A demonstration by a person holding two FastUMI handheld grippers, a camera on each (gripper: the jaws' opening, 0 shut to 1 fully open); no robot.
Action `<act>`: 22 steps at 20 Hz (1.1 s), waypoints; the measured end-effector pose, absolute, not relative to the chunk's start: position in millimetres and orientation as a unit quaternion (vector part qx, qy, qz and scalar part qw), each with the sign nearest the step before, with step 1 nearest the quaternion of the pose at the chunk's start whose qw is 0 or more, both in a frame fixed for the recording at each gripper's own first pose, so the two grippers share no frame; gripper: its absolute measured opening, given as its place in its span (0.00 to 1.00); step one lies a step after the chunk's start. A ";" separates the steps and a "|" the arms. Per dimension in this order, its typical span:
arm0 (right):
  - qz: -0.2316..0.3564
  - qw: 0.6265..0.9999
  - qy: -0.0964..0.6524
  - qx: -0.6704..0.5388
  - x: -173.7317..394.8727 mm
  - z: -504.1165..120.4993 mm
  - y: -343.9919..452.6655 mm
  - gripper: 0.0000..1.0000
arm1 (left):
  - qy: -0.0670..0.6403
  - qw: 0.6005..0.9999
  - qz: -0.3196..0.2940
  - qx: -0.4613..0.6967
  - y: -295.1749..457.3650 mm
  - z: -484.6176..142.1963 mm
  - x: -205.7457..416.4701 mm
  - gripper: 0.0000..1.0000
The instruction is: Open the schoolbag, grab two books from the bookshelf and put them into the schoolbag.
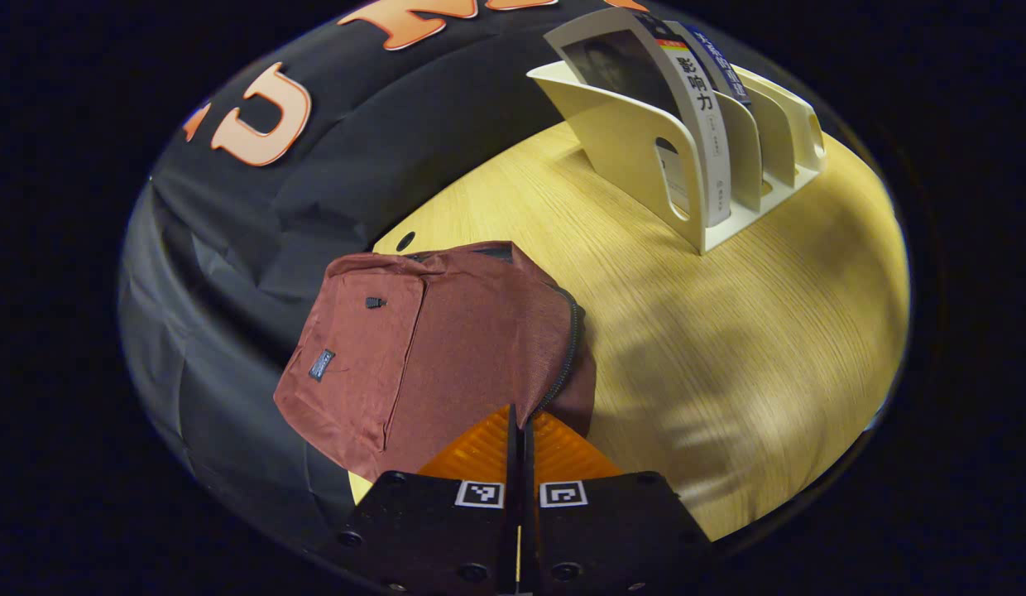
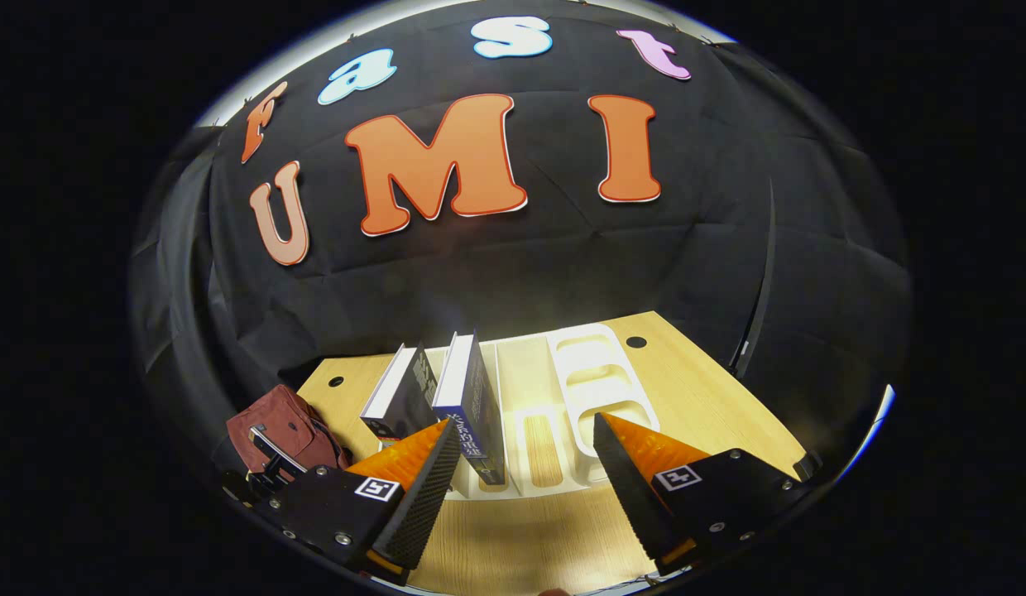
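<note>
The maroon schoolbag (image 1: 430, 348) lies on the wooden table (image 1: 728, 348), its zipper running down its right edge. My left gripper (image 1: 521, 418) is shut at the lower end of that zipper, pinching the bag's edge. Behind it, a cream bookshelf (image 1: 637, 157) holds a grey-spined book (image 1: 703, 124) and a blue book (image 1: 720, 62). My right gripper (image 2: 521, 459) is open above the bookshelf (image 2: 596, 389), its fingers straddling the dark blue book (image 2: 476, 406). The other book (image 2: 401, 389) leans just to the left of it. The schoolbag (image 2: 285, 426) and left gripper (image 2: 269, 463) sit at the far left.
The table (image 2: 711, 397) has cable holes near its back corners, and black cloth hangs close behind it. The bookshelf's right-hand slots hold nothing. Bare tabletop lies between the bag and the bookshelf.
</note>
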State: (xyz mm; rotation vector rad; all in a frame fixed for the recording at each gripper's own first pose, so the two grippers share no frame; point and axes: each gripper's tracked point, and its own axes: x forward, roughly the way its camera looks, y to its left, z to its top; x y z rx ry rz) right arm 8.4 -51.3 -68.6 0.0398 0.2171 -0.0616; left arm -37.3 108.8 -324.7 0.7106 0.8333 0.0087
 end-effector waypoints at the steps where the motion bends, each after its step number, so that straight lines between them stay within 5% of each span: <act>1: -0.032 0.993 0.108 0.021 8.1 -68.7 -53.1 0.96 | 0.400 0.854 -0.005 0.332 105.5 -324.4 -36.6 0.01; 14: -0.004 0.991 0.120 0.057 2.0 -68.2 -51.4 0.96 | 0.441 0.861 -0.163 0.193 11.6 -258.4 -45.3 0.01; 22: 0.008 0.990 0.126 0.064 4.5 -62.9 -46.8 0.96 | 0.431 0.872 -0.150 0.176 52.6 -167.6 -19.3 0.01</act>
